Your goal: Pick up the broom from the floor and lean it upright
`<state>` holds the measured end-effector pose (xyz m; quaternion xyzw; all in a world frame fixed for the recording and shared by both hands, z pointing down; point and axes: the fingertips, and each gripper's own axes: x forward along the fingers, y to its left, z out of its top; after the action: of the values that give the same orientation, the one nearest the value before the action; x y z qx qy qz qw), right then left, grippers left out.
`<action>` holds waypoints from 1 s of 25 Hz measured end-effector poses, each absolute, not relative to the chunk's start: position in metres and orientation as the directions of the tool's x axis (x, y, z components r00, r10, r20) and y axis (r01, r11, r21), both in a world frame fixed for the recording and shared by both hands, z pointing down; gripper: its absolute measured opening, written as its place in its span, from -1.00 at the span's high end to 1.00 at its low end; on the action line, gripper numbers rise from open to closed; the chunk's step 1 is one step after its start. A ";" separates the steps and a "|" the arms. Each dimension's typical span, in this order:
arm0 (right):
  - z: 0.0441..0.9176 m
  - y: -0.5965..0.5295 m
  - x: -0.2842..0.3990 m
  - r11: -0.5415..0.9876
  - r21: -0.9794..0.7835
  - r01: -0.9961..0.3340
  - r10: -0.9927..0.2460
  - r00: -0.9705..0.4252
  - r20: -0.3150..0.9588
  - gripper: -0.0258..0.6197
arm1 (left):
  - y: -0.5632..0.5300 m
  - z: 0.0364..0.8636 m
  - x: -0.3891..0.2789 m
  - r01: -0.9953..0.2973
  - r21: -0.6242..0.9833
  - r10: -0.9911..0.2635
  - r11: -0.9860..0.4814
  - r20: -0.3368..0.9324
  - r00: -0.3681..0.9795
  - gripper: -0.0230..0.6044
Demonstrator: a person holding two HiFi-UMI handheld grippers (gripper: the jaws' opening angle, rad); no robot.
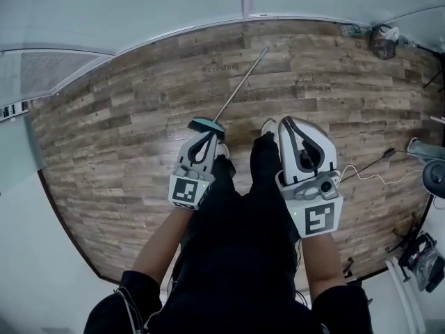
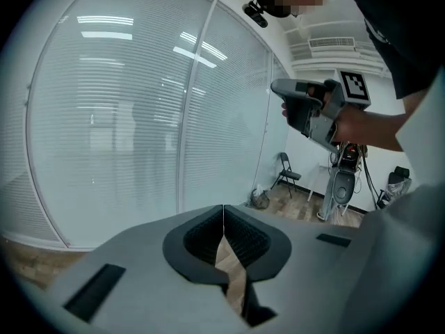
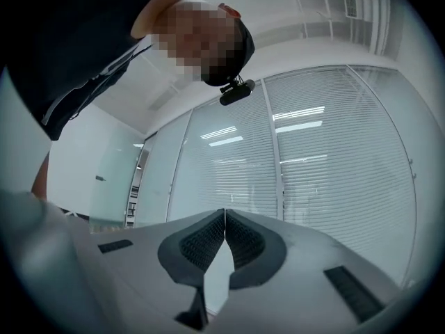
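The broom lies flat on the wood floor in the head view, its thin metal handle (image 1: 243,82) running up and to the right from a teal head (image 1: 206,124). My left gripper (image 1: 210,133) hangs just above and short of that head, jaws shut with nothing between them. To the right, my right gripper (image 1: 286,121) is held apart from the broom and is also shut and empty. The left gripper view shows closed pads (image 2: 208,239) against a glass wall, with the right gripper (image 2: 278,89) in a hand beyond. In the right gripper view only closed pads (image 3: 240,239) and glass show.
My legs and shoes (image 1: 268,126) stand between the two grippers. A waste basket (image 1: 382,42) and a bottle (image 1: 351,30) sit at the far right by the glass wall. Cables (image 1: 368,169) and equipment (image 1: 434,176) lie at the right. A folding chair (image 2: 286,172) stands by the wall.
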<state>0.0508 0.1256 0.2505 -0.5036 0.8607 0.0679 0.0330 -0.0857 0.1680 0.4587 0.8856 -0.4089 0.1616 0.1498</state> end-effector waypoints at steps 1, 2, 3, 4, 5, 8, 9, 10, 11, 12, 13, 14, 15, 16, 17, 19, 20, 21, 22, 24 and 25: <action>0.263 0.120 0.058 0.476 0.061 -0.877 -0.869 -0.480 -0.121 0.86 | 0.166 0.476 -0.079 -0.772 0.160 -0.665 -0.615 0.422 0.617 0.86; 0.278 0.113 0.065 0.466 0.037 -0.884 -0.876 -0.467 -0.120 0.86 | 0.164 0.495 -0.075 -0.775 0.190 -0.656 -0.603 0.435 0.617 0.86; 0.296 0.108 0.070 0.455 0.012 -0.890 -0.883 -0.453 -0.121 0.86 | 0.160 0.517 -0.075 -0.782 0.216 -0.651 -0.585 0.451 0.611 0.86; 0.315 0.104 0.074 0.446 -0.006 -0.895 -0.889 -0.443 -0.119 0.86 | 0.156 0.540 -0.077 -0.794 0.229 -0.650 -0.564 0.469 0.597 0.86; 0.335 0.101 0.077 0.439 -0.013 -0.898 -0.893 -0.435 -0.112 0.86 | 0.152 0.563 -0.080 -0.805 0.228 -0.652 -0.547 0.488 0.581 0.86; 0.396 0.094 0.090 0.422 -0.015 -0.907 -0.904 -0.419 -0.086 0.86 | 0.141 0.632 -0.079 -0.818 0.180 -0.649 -0.547 0.525 0.550 0.86; 0.417 0.091 0.094 0.415 -0.021 -0.909 -0.907 -0.413 -0.079 0.86 | 0.138 0.654 -0.078 -0.815 0.167 -0.645 -0.554 0.533 0.548 0.86; 0.437 0.088 0.097 0.408 -0.025 -0.912 -0.911 -0.406 -0.071 0.86 | 0.136 0.676 -0.077 -0.812 0.160 -0.638 -0.562 0.540 0.548 0.86; 0.456 0.085 0.099 0.401 -0.025 -0.916 -0.915 -0.399 -0.062 0.86 | 0.134 0.698 -0.076 -0.806 0.154 -0.631 -0.571 0.546 0.551 0.86; 0.475 0.082 0.101 0.391 -0.021 -0.920 -0.920 -0.389 -0.054 0.86 | 0.133 0.722 -0.074 -0.799 0.148 -0.622 -0.583 0.551 0.556 0.86; 0.493 0.080 0.103 0.377 -0.021 -0.926 -0.925 -0.376 -0.051 0.86 | 0.131 0.746 -0.073 -0.790 0.139 -0.613 -0.597 0.556 0.561 0.86; 0.510 0.078 0.104 0.360 -0.026 -0.932 -0.932 -0.359 -0.050 0.86 | 0.130 0.769 -0.074 -0.782 0.132 -0.605 -0.609 0.560 0.566 0.86; 0.527 0.076 0.104 0.342 -0.037 -0.939 -0.939 -0.340 -0.050 0.86 | 0.127 0.791 -0.075 -0.778 0.133 -0.598 -0.614 0.565 0.569 0.86; 0.543 0.074 0.104 0.325 -0.051 -0.944 -0.945 -0.323 -0.045 0.86 | 0.125 0.811 -0.075 -0.775 0.141 -0.590 -0.616 0.570 0.572 0.86; 0.559 0.071 0.102 0.312 -0.063 -0.948 -0.950 -0.310 -0.038 0.86 | 0.124 0.832 -0.076 -0.771 0.146 -0.581 -0.621 0.575 0.576 0.86; 0.589 0.064 0.095 0.313 -0.070 -0.947 -0.950 -0.312 -0.016 0.86 | 0.120 0.872 -0.075 -0.752 0.138 -0.558 -0.644 0.588 0.585 0.86; 0.604 0.060 0.089 0.325 -0.066 -0.943 -0.945 -0.326 -0.001 0.86 | 0.118 0.891 -0.074 -0.744 0.132 -0.548 -0.655 0.595 0.588 0.86; 0.618 0.055 0.083 0.339 -0.060 -0.939 -0.940 -0.340 0.013 0.86 | 0.115 0.908 -0.073 -0.737 0.127 -0.539 -0.664 0.601 0.590 0.86; 0.630 0.051 0.078 0.349 -0.056 -0.935 -0.936 -0.351 0.022 0.86 | 0.112 0.924 -0.073 -0.731 0.120 -0.534 -0.672 0.605 0.591 0.86; 0.649 0.050 0.070 0.361 -0.062 -0.930 -0.931 -0.364 0.029 0.86 | 0.112 0.954 -0.076 -0.726 0.106 -0.529 -0.679 0.616 0.584 0.86; 0.658 0.051 0.068 0.366 -0.065 -0.929 -0.929 -0.368 0.031 0.86 | 0.113 0.970 -0.079 -0.728 0.100 -0.527 -0.679 0.624 0.577 0.86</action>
<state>0.0679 0.0514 0.6579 -0.5621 0.8263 -0.0355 0.0052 -0.0790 0.1131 0.9703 0.8704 -0.3604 0.2857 0.1756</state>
